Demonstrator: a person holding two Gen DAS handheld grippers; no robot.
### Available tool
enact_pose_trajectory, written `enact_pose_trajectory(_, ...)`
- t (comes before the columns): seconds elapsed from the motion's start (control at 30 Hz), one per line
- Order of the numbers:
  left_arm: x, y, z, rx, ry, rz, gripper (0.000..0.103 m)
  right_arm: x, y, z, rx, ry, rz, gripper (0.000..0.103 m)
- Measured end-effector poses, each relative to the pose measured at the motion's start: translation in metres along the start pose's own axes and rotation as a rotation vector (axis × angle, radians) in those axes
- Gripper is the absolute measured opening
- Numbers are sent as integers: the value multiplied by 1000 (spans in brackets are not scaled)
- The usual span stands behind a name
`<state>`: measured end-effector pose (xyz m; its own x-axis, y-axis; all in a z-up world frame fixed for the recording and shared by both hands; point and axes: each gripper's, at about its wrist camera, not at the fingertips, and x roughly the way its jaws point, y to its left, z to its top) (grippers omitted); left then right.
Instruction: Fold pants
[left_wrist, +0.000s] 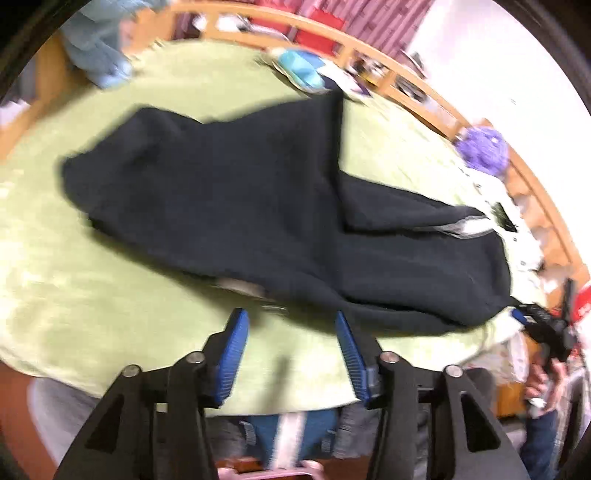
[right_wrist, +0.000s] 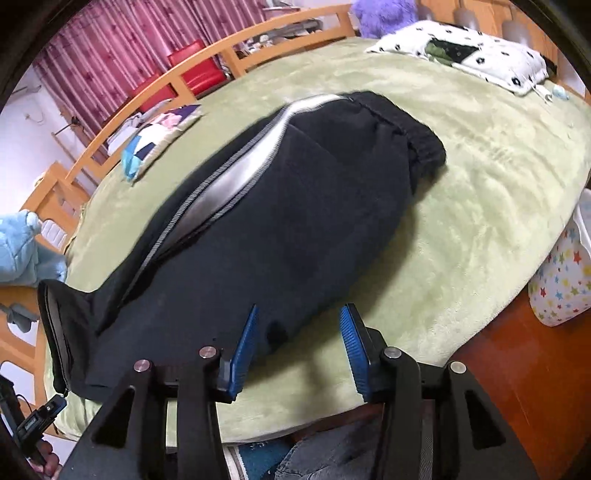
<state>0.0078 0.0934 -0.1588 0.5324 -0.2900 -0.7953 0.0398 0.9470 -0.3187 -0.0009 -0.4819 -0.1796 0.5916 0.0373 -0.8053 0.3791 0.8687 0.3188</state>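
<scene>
Folded dark pants (left_wrist: 258, 206) on green blanket (left_wrist: 92, 314)

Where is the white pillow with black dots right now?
In the right wrist view the white dotted pillow lies at the upper right on the green blanket, beyond the waistband end of the dark pants.

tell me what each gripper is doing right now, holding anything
left gripper: open, holding nothing, above the green blanket near the edge of the black pants.
right gripper: open, holding nothing, over the pants' near edge.
</scene>
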Motion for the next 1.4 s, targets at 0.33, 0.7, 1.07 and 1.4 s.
enact_pose_trajectory(0.33,2,104,41,-207,-75,110,52,3,86,16,-86,-37,18,49)
enact_pose_trajectory(0.7,94,148,84,-327,-10,0,52,33,124,4,-86,38,-49,49)
enact_pose_trajectory(1.07,101,152,103,-366,-70,-13,14,49,142,-5,-84,67,-50,49)
enact_pose_trajectory(1.4,45,177,37,-415,-92,113,27,30,109,-1,-57,21,-19,49)
